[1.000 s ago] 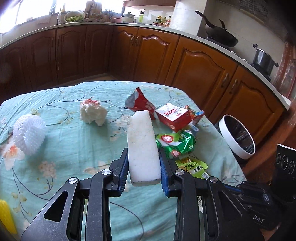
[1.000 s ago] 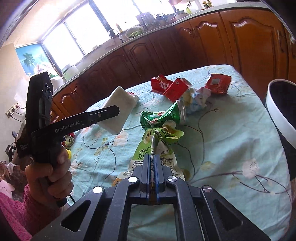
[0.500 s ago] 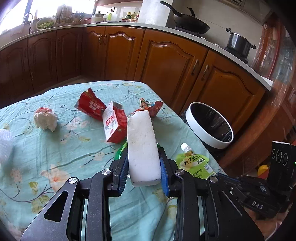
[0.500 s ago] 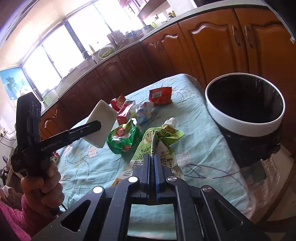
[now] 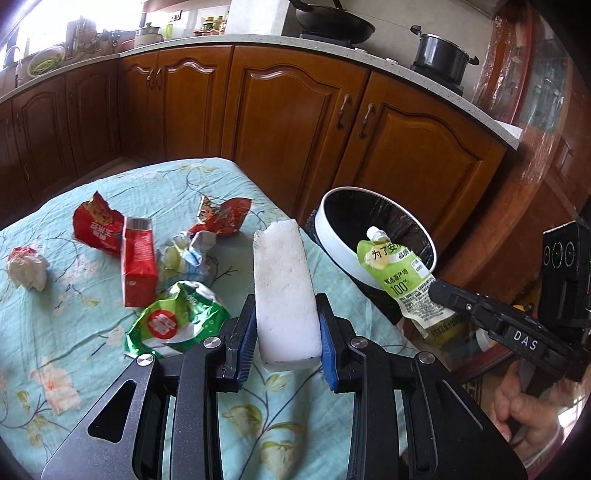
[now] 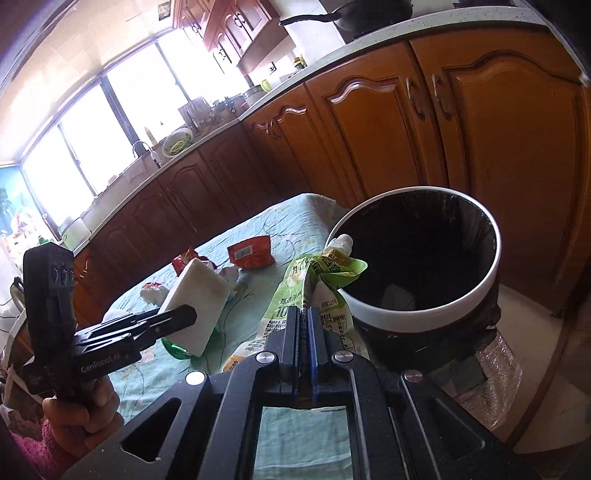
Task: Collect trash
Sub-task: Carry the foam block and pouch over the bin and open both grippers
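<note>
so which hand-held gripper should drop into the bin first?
Right. The right hand-held gripper holds the green pouch with its spout at the trash bin rim. The left hand-held gripper, clamped on the white foam block, is over the table.

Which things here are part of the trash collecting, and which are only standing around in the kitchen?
Part of the job:
- white foam block, in the left gripper
- green spout pouch, in the right gripper
- trash bin
- red carton
- green wrapper
- crumpled tissue

Only standing around:
- wok
- black pot
- cabinets
</note>
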### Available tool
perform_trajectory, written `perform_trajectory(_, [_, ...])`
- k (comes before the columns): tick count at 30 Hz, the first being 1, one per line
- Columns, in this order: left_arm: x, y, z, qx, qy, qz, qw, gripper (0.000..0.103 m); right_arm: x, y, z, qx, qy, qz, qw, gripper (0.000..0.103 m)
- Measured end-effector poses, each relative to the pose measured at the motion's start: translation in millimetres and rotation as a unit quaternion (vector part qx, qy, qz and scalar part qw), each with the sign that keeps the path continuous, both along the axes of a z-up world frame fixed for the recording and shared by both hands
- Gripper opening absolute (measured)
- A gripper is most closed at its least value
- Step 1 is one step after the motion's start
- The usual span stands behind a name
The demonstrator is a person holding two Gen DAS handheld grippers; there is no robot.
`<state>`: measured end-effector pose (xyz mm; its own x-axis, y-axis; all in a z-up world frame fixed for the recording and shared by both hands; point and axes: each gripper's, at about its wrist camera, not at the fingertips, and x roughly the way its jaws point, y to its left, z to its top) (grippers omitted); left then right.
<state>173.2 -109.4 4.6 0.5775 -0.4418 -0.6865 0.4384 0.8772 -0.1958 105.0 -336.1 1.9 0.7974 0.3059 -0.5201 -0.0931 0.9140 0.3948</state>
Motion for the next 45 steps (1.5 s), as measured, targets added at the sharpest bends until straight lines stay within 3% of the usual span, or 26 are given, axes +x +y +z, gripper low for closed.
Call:
perform_trajectory(18, [40,-93,0,0.01,0.018,-0.08,0.9966,0.028,33,-56,-2,-0.005,0.002,-0.058,0.998,0.004])
perform_trajectory(45, [90,-160,-17,0.044,0.038,-0.1,0.9933,0.028,84,-83,-19,-0.011,0.04,-0.073,0.996,0.004])
